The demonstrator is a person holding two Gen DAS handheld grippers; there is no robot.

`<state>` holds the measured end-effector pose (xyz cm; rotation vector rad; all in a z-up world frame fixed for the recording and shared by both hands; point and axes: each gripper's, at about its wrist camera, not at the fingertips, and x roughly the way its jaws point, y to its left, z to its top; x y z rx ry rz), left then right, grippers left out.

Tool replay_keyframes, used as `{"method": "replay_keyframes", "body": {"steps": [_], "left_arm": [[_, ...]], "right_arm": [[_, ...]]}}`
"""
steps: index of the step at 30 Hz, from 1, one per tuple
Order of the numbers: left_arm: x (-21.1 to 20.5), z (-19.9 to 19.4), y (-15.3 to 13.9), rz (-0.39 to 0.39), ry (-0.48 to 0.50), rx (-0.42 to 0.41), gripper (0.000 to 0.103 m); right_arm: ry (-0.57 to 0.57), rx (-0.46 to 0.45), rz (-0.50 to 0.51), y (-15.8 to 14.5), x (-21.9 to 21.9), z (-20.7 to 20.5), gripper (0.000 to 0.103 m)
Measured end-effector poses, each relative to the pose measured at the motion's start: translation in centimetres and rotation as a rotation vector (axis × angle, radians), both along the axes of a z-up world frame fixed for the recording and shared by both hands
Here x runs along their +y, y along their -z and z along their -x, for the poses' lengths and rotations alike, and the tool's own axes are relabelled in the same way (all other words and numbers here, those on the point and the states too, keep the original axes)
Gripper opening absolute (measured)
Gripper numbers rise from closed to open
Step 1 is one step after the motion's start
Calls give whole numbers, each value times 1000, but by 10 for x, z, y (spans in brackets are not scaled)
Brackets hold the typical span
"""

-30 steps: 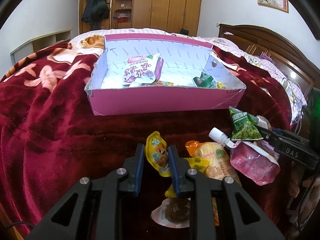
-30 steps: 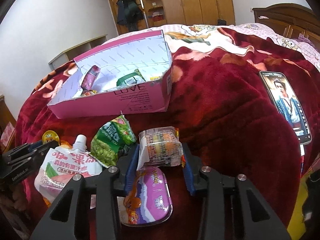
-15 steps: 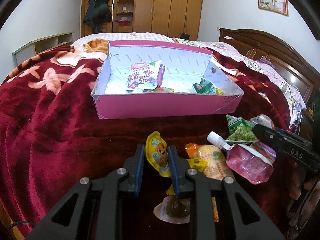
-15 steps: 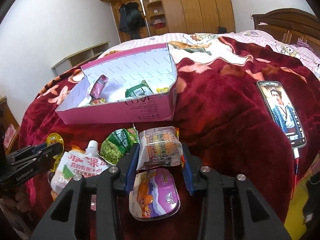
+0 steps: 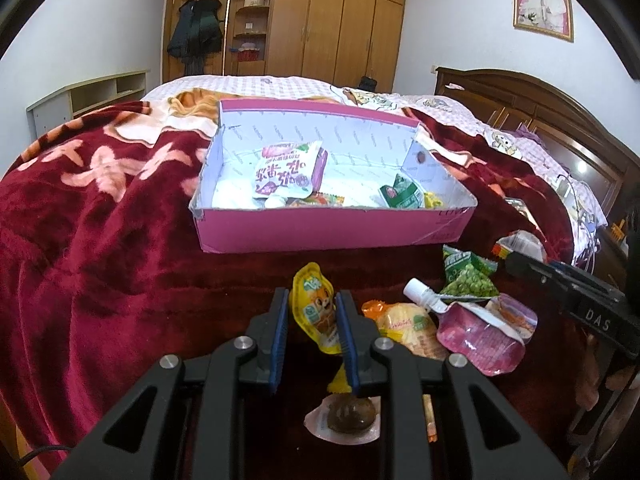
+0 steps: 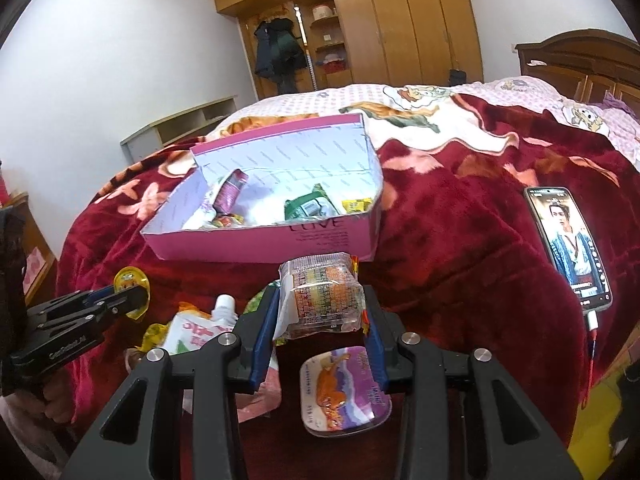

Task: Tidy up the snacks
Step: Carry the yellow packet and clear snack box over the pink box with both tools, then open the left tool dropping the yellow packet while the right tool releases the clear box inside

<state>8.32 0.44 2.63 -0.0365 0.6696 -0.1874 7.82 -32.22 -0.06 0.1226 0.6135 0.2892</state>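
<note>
A small yellow plastic jelly cup with a cartoon face (image 5: 318,310) stands upright between the blue-padded fingers of the left gripper (image 5: 312,312), which are closed tight on it above the dark red plush blanket (image 5: 100,248) on the bed. The right gripper (image 6: 322,308) has its fingers partly closed on a clear-wrapped rectangular snack pack with multicoloured print (image 6: 324,294), held just in front of the open pink cardboard box with a white lining (image 5: 320,230). Inside the box lie a white-and-pink drink pouch (image 5: 286,172) and a green packet (image 5: 402,192). On the blanket near the grippers are a green pea bag (image 5: 466,276), a pink spouted pouch (image 5: 476,332) and a purple-lidded tray (image 6: 346,390). A lit phone (image 6: 568,246) lies well apart, to the right.
</note>
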Motion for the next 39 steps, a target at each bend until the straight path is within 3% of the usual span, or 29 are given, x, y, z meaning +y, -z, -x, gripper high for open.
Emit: {"method": "replay_keyframes", "body": {"steps": [11,22,39], "left_arm": [[2,-20,-19,-16,-11,-52,25],[5,-66,-44,-24,-44,-117,25],[17,-117,-9,-32,-92,-2,25]], "right_arm": [[-12,13,-13,-2,-1,-10,40],[-19,13,-10,-6,3,-14,40],[-42,4,-3,-19,15,-48,40]]}}
